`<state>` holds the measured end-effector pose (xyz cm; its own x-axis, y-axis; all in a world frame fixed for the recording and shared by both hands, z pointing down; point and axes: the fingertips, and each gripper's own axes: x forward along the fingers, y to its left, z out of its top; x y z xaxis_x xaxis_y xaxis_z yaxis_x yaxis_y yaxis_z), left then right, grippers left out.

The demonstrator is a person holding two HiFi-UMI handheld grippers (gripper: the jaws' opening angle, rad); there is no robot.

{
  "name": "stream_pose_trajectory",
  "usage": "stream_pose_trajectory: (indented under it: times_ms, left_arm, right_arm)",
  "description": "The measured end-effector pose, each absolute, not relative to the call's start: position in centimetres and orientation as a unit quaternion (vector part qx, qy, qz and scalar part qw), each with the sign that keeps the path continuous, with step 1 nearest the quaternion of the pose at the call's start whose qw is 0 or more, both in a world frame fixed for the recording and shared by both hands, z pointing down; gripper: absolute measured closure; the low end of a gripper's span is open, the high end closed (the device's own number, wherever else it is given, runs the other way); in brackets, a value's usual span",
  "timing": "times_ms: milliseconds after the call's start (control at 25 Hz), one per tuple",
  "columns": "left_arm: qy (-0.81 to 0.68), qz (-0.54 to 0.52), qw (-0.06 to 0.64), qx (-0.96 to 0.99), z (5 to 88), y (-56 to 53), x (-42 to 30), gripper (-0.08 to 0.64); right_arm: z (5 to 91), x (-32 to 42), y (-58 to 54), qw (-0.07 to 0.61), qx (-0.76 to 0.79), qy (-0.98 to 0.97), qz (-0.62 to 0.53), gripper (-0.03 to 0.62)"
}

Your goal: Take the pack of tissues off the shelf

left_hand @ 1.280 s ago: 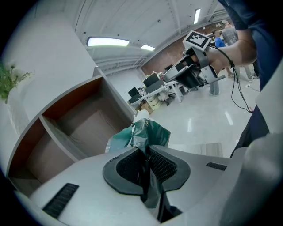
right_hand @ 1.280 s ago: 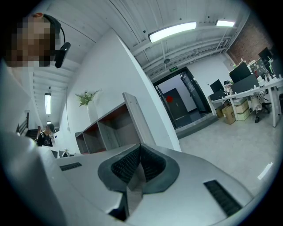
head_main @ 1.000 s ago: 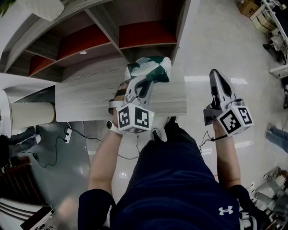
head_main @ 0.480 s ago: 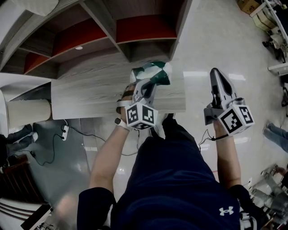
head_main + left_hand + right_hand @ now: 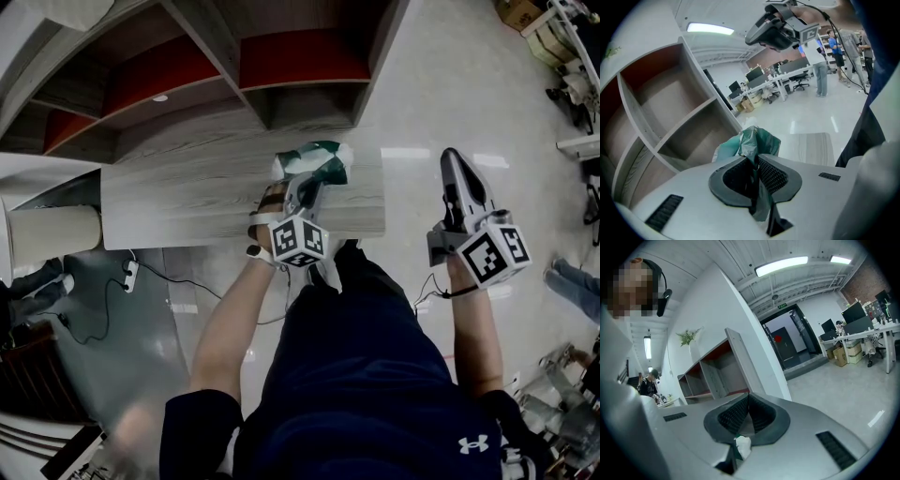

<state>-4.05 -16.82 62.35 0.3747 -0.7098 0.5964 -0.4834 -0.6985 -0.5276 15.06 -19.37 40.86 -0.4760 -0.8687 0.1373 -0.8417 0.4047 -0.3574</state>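
The left claw [image 5: 754,165] pinches the one pack of tissues [image 5: 751,142]; the right claw [image 5: 748,403] is closed, empty.

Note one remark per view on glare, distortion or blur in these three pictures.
Head view: even light, white glare bands on the glossy floor, lower-left corner smeared. Left gripper view: fisheye bends the shelf, corners black, pack of tissues clear. Right gripper view: ceiling light blown out, same round dark border.
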Motion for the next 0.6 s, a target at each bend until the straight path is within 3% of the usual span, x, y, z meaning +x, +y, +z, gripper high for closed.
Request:
stream_pose_trajectory:
  times_ms: [600]
  left_arm:
    - [0.344, -0.448, 0.101, -0.819, 68.3, -15.9, -2.8, 0.498]
  right_arm:
    - [42.2, 15.1, -19.9, 0.032, -0.505, 0.836, -0.213, 0.580]
